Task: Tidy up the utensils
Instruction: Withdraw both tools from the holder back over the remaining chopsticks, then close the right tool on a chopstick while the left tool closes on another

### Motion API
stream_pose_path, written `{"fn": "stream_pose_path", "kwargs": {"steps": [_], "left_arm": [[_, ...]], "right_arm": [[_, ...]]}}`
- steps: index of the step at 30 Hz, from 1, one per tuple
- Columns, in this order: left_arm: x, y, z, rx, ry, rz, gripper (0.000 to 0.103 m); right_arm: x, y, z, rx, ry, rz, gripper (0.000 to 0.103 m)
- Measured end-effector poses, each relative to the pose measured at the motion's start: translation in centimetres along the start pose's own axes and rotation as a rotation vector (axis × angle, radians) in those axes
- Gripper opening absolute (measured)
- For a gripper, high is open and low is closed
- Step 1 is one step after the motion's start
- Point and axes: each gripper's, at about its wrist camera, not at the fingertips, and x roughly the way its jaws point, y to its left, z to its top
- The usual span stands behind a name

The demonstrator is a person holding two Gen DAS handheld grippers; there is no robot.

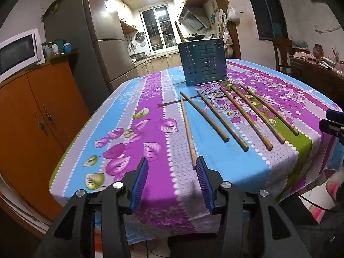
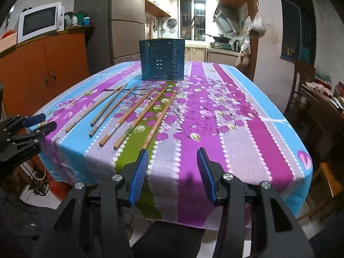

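Six chopsticks (image 1: 215,116) lying before the blue holder (image 1: 203,62).
I'm holding left gripper (image 1: 172,185) and right gripper (image 2: 172,175) over the table edge, jaws apart, empty.

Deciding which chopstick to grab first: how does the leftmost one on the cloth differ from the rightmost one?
The leftmost chopstick reaches nearest the table edge, ending beside the left gripper; the rightmost chopstick stops farther back. The leftmost's far tip meets its neighbour; the rightmost lies apart. Both are brown wood, flat on the tablecloth.
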Motion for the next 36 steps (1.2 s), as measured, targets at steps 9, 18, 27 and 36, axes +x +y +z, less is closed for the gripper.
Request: {"fn": "stream_pose_path", "kwargs": {"steps": [9, 18, 27, 36], "left_arm": [[1.4, -1.4, -0.6, 0.003, -0.023, -0.031, 0.048], [2.5, -1.6, -0.7, -0.02, -0.025, -0.058, 0.048], [2.8, -1.5, -0.8, -0.051, -0.04, -0.073, 0.045], [3.1, -1.5, -0.8, -0.075, -0.05, -0.096, 0.039]], "right_arm": [[1.5, 1.3, 0.2, -0.004, 0.006, 0.05, 0.027], [2.6, 2.6, 0.4, -0.012, 0.019, 0.044, 0.027], [3.3, 3.1, 0.1, 0.002, 0.027, -0.001, 0.024], [3.8, 3.6, -0.1, 0.001, 0.018, -0.039, 0.013]]}}
